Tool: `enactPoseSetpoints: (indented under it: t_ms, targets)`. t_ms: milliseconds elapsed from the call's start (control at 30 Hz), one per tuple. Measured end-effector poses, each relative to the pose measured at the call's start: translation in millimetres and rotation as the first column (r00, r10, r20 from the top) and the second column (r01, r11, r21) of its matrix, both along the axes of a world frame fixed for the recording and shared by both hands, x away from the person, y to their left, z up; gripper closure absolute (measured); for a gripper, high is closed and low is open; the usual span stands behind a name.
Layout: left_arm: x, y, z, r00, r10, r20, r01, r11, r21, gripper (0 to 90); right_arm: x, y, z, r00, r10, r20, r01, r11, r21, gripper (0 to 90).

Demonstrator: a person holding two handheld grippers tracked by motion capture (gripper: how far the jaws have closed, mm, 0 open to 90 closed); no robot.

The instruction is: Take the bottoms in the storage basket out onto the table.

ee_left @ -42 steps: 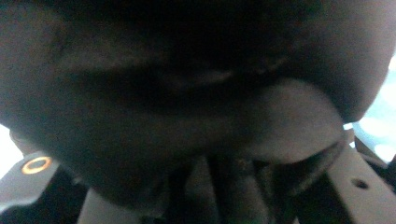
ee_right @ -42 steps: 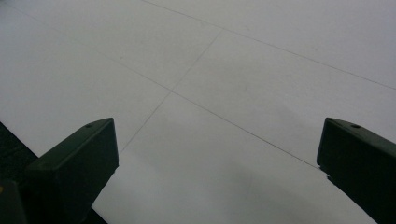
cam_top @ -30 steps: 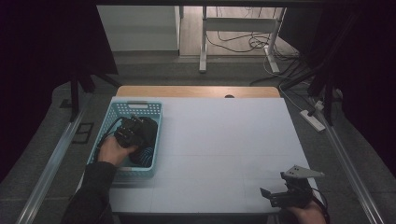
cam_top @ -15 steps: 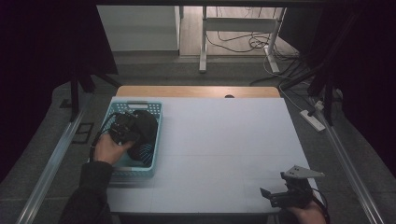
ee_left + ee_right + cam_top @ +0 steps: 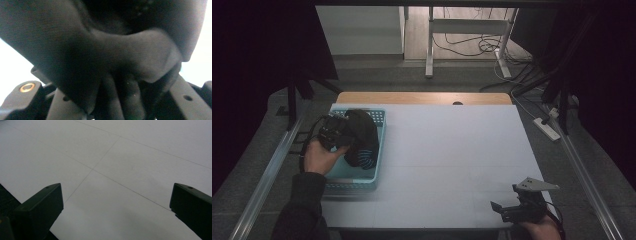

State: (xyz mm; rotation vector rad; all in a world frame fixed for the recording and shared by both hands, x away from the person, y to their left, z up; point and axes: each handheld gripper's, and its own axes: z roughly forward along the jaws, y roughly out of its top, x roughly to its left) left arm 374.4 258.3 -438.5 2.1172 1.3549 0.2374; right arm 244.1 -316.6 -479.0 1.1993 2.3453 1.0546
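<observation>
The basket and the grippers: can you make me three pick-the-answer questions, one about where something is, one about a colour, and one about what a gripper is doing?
1. Where on the table does the basket sit?
A. at its left edge
B. in its middle
C. at its right edge

2. What colour is the basket?
A. red
B. light blue
C. yellow

3. What are the right gripper's jaws doing?
A. squeezing cloth
B. holding a cup
C. standing open with nothing between them

Answers:
1. A, the basket stands at the left edge of the white table in the high view.
2. B, its rim and walls are light blue.
3. C, in the right gripper view the right gripper has bare table between its jaws, while the left gripper is shut on the dark cloth.
</observation>
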Motion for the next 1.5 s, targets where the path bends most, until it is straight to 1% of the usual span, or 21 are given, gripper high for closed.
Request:
enactPoseSetpoints:
  t_ms: [33,67,167,267,300,333,367,400,733,833,867,967,1000,1167,1200,1267,1367,1400,1433,1467,1500]
  targets:
    - [-1.4,1.8,2.7,0.9999,0.006,0.011,-0.006,0.9999,-0.008,61.4,0.0,0.0,0.0,1.0000,0.000,0.000,0.000,1.000,0.000,0.0]
    - [-1.4,1.8,2.7,0.9999,0.006,0.011,-0.006,0.9999,-0.008,61.4,0.0,0.1,0.0,1.0000,0.000,0.000,0.000,1.000,-0.001,0.0]
    - [-4.0,5.3,7.8,0.9995,0.011,0.029,-0.010,0.9997,-0.022,61.4,-0.1,0.1,0.0,1.0000,0.000,0.000,0.000,1.000,-0.001,0.0]
    - [-8.1,9.1,16.1,0.9985,0.013,0.053,-0.011,0.9986,-0.052,61.4,0.0,0.0,0.0,1.0000,0.000,0.000,0.000,1.000,0.000,0.0]
    - [-8.1,9.1,16.1,0.9985,0.013,0.053,-0.011,0.9986,-0.052,61.4,0.0,0.0,0.0,1.0000,0.000,0.000,0.000,1.000,0.000,0.0]
    - [-10.2,10.0,20.3,0.9977,0.015,0.066,-0.011,0.9978,-0.065,61.4,0.0,0.0,0.0,1.0000,0.000,0.000,0.000,1.000,0.000,0.0]
    - [-10.2,10.0,20.3,0.9977,0.015,0.066,-0.011,0.9978,-0.065,61.4,0.0,0.0,0.0,1.0000,0.000,0.000,0.000,1.000,0.000,0.0]
    - [-12.5,10.4,25.2,0.9970,0.013,0.076,-0.007,0.9971,-0.075,61.4,0.0,0.1,0.0,1.0000,0.000,0.000,0.000,1.000,-0.001,0.0]
    - [-19.2,2.9,39.9,0.9931,-0.013,0.116,0.025,0.9948,-0.099,61.2,0.0,0.1,0.0,1.0000,0.000,0.000,0.000,1.000,-0.002,0.0]
    - [-20.2,0.7,42.2,0.9924,-0.020,0.121,0.032,0.9945,-0.099,61.2,0.0,0.2,0.0,1.0000,0.000,0.000,0.000,1.000,-0.003,0.0]
    - [-21.4,-2.8,45.3,0.9913,-0.033,0.128,0.046,0.9944,-0.096,61.1,0.0,0.2,0.0,1.0000,0.000,-0.001,0.000,1.000,-0.004,0.0]
    - [-22.3,-6.0,48.1,0.9903,-0.042,0.133,0.055,0.9936,-0.099,61.1,0.0,0.2,0.0,1.0000,0.000,-0.001,0.000,1.000,-0.004,0.0]
    - [-24.0,-10.4,52.4,0.9884,-0.052,0.142,0.067,0.9928,-0.100,61.1,0.0,0.2,0.0,1.0000,-0.001,-0.001,0.001,1.000,-0.004,0.0]
    - [-26.0,-18.4,58.2,0.9846,-0.077,0.157,0.094,0.9901,-0.104,60.9,0.0,0.2,0.0,1.0000,-0.001,-0.001,0.001,1.000,-0.004,0.0]
    - [-26.6,-24.0,60.8,0.9822,-0.092,0.164,0.109,0.9896,-0.095,60.9,0.0,0.2,0.0,1.0000,-0.002,0.000,0.002,1.000,-0.005,0.0]
    - [-26.6,-25.9,61.6,0.9814,-0.096,0.166,0.112,0.9896,-0.090,60.8,0.0,0.3,0.0,1.0000,-0.002,0.000,0.002,1.000,-0.005,0.0]
    - [-25.9,-34.1,63.7,0.9780,-0.114,0.175,0.130,0.9880,-0.083,60.8,0.0,0.3,-0.1,1.0000,-0.003,0.000,0.003,1.000,-0.006,0.0]
    - [-25.2,-39.6,64.5,0.9761,-0.131,0.174,0.146,0.9863,-0.077,60.7,0.0,0.2,-0.1,1.0000,-0.003,0.000,0.003,1.000,-0.005,0.0]
    - [-25.2,-39.6,64.5,0.9761,-0.131,0.174,0.146,0.9863,-0.077,60.7,0.0,0.2,-0.1,1.0000,-0.003,0.000,0.003,1.000,-0.005,0.0]
    - [-24.8,-45.6,65.0,0.9736,-0.142,0.179,0.155,0.9858,-0.064,60.7,0.1,0.1,-0.1,1.0000,-0.003,-0.001,0.003,1.000,-0.005,0.0]
    - [-24.8,-45.6,65.0,0.9736,-0.142,0.179,0.155,0.9858,-0.064,60.7,0.1,0.1,-0.1,1.0000,-0.003,-0.001,0.003,1.000,-0.005,0.0]
